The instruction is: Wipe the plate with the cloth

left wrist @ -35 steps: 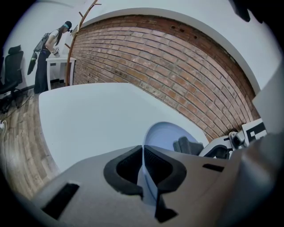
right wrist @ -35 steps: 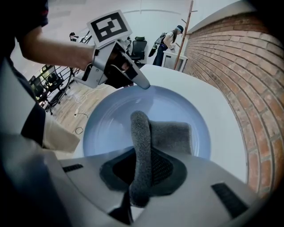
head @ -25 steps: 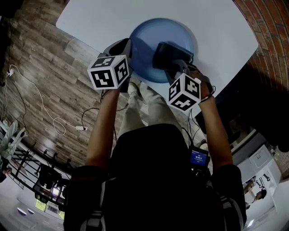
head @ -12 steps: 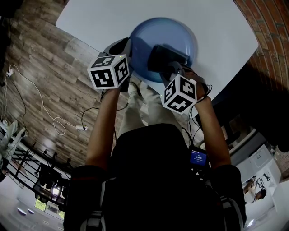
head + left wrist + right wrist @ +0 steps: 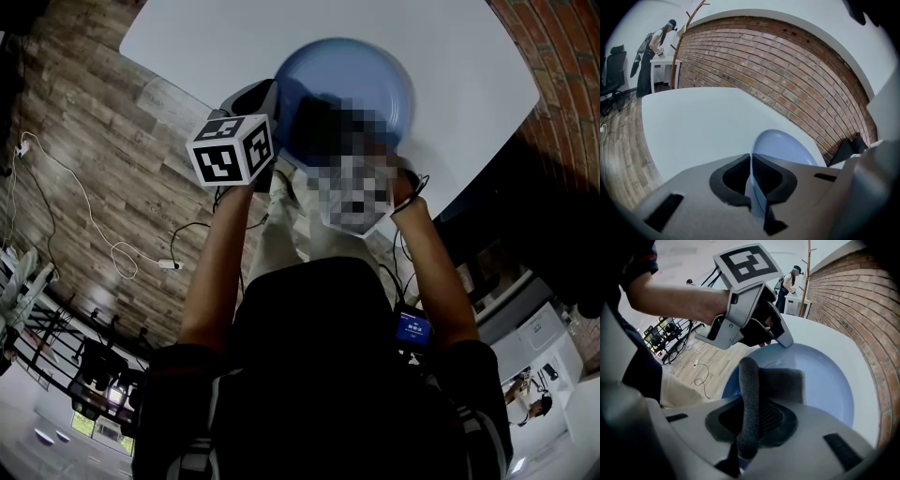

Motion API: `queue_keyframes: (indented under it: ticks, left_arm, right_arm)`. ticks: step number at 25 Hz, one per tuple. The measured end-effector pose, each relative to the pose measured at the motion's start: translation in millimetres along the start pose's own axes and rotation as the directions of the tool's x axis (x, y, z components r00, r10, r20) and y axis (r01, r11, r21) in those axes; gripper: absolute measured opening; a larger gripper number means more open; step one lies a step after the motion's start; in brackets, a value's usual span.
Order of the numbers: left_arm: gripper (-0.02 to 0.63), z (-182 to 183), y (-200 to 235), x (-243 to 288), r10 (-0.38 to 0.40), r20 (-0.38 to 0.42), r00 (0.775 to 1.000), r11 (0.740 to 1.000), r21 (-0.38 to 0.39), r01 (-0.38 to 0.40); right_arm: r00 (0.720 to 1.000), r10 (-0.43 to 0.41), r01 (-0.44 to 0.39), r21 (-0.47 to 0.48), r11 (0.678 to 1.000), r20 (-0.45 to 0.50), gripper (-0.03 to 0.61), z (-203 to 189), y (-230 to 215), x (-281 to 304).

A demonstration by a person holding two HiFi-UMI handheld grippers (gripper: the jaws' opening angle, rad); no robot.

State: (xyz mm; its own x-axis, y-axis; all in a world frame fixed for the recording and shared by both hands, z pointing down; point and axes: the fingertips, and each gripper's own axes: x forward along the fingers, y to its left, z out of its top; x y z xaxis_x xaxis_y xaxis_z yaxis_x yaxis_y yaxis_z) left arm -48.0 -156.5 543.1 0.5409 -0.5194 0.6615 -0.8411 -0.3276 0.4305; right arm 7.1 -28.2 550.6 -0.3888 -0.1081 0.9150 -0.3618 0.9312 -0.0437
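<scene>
A blue plate point(image 5: 361, 70) lies near the front edge of the white table point(image 5: 206, 37). My left gripper point(image 5: 751, 161) is shut on the plate's rim point(image 5: 780, 147); in the head view it sits at the plate's left side under its marker cube point(image 5: 230, 148). My right gripper point(image 5: 749, 397) is shut on a dark grey cloth point(image 5: 780, 380), which presses flat on the plate point(image 5: 829, 385) near the left gripper point(image 5: 780, 341). In the head view the cloth point(image 5: 314, 122) shows on the plate's near left part, and a mosaic patch covers most of the right gripper.
The table point(image 5: 693, 122) stretches beyond the plate towards a brick wall point(image 5: 787, 79). A white cable point(image 5: 94, 234) lies on the wooden floor at the left. A person point(image 5: 651, 47) stands far off at a small white table.
My right gripper has slid the cloth leftward across the plate, closer to the left gripper. The left gripper and the plate have stayed put.
</scene>
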Motion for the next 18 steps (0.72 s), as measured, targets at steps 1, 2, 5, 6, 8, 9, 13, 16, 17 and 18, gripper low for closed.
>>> queue_keyframes:
  ticks: [1, 2, 5, 6, 8, 9, 13, 16, 17, 18]
  left_arm:
    - [0.029, 0, 0, 0, -0.001, 0.0, 1.0, 1.0, -0.001, 0.001]
    - [0.029, -1, 0, 0, -0.002, -0.001, 1.0, 1.0, 0.0, 0.002]
    - [0.029, -1, 2, -1, -0.004, -0.003, 1.0, 1.0, 0.001, 0.004]
    - [0.029, -1, 3, -1, -0.004, -0.002, 1.0, 1.0, 0.0, 0.004]
    - [0.029, -1, 2, -1, -0.004, 0.0, 1.0, 1.0, -0.001, 0.004]
    - [0.029, -1, 2, -1, -0.004, 0.002, 1.0, 1.0, -0.002, 0.004]
    - [0.029, -1, 3, -1, -0.007, 0.006, 1.0, 1.0, -0.012, 0.007]
    - [0.029, -1, 2, -1, -0.009, 0.007, 1.0, 1.0, -0.013, 0.009]
    - [0.029, -1, 1, -2, -0.01, 0.006, 1.0, 1.0, -0.012, 0.01]
    - [0.029, 0, 1, -2, -0.011, 0.006, 1.0, 1.0, -0.012, 0.011]
  right_arm:
    - [1.0, 0.002, -0.002, -0.001, 1.0, 0.003, 0.054, 3, 0, 1]
    - [1.0, 0.004, -0.004, -0.001, 1.0, 0.005, 0.054, 5, 0, 3]
    - [1.0, 0.008, -0.008, 0.001, 1.0, 0.01, 0.054, 13, -1, 6]
    - [1.0, 0.008, -0.008, 0.001, 1.0, 0.012, 0.054, 15, -2, 7]
    - [1.0, 0.007, -0.007, 0.002, 1.0, 0.017, 0.054, 20, -5, 9]
    - [1.0, 0.006, -0.006, 0.003, 1.0, 0.02, 0.054, 22, -7, 10]
    - [1.0, -0.01, 0.01, 0.025, 1.0, 0.023, 0.054, 31, -20, 13]
    - [0.999, -0.033, 0.032, 0.054, 0.998, 0.026, 0.054, 36, -31, 13]
    - [0.999, -0.04, 0.038, 0.062, 0.997, 0.027, 0.054, 37, -35, 13]
    - [0.999, -0.046, 0.044, 0.068, 0.997, 0.029, 0.054, 38, -38, 13]
